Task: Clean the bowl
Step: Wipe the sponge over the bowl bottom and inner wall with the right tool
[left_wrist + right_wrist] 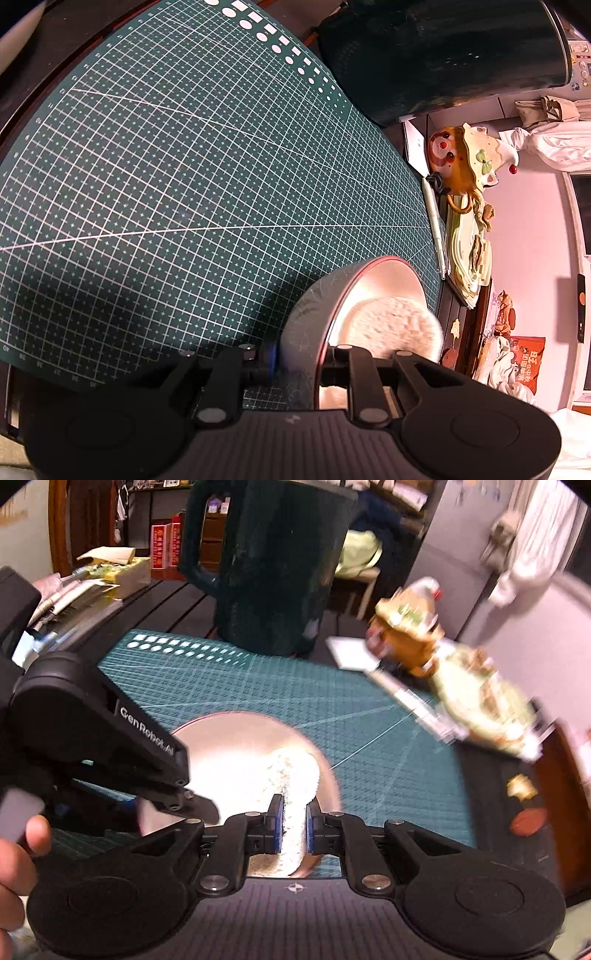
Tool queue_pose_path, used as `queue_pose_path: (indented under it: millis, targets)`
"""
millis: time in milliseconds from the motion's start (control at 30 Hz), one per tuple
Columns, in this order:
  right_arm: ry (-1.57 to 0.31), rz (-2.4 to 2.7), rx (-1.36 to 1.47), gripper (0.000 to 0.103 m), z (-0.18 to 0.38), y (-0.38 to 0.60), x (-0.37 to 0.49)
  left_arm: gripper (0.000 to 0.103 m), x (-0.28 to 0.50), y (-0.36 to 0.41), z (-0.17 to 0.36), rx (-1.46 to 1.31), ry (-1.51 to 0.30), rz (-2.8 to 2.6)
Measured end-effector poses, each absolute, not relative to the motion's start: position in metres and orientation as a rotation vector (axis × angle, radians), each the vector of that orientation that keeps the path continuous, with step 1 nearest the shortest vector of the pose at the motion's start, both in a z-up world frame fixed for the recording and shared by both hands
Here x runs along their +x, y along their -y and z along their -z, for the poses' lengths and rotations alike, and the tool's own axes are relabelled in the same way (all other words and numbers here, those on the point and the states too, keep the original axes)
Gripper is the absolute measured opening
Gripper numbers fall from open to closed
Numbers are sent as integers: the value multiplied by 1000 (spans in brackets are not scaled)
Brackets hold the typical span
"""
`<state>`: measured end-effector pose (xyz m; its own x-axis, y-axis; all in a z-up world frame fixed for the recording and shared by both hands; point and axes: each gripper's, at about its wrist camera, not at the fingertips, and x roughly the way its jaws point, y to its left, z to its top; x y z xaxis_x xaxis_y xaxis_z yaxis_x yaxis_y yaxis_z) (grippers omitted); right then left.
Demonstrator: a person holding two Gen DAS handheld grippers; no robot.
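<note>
Right wrist view alone shows the right gripper (pixel 294 821) clamping a fluffy white pad (pixel 293 775) inside the shiny metal bowl (pixel 236 746); left gripper (pixel 291 363) pinches its near rim.

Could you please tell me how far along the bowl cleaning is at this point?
Set-up looks done: the left gripper clamps the bowl by its rim, and the right gripper grips the white pad. Wiping is in hand, with the pad inside the bowl. Finishing the wipe and releasing both remain.
</note>
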<state>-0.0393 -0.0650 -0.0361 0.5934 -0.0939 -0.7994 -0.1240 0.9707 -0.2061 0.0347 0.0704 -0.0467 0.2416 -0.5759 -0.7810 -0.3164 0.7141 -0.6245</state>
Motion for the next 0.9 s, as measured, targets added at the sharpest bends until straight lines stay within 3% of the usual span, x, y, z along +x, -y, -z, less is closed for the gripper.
queue_pose_path:
  millis: [167,400,600,900]
  targets:
    - [-873,33,-316,10,20,67,-45,19,34,-70,46,-820,-1358,207]
    - [-864,-129,77,10,-10,117,-40,19,34,-69,43,-816,-1357,206]
    - [-1004,-217,275,10,31,126,-18,18,34,-66,41,-809,-1355,205]
    - [-982,-88,-147,11,51,69,-28,19,36,-68,46,-816,-1355,209]
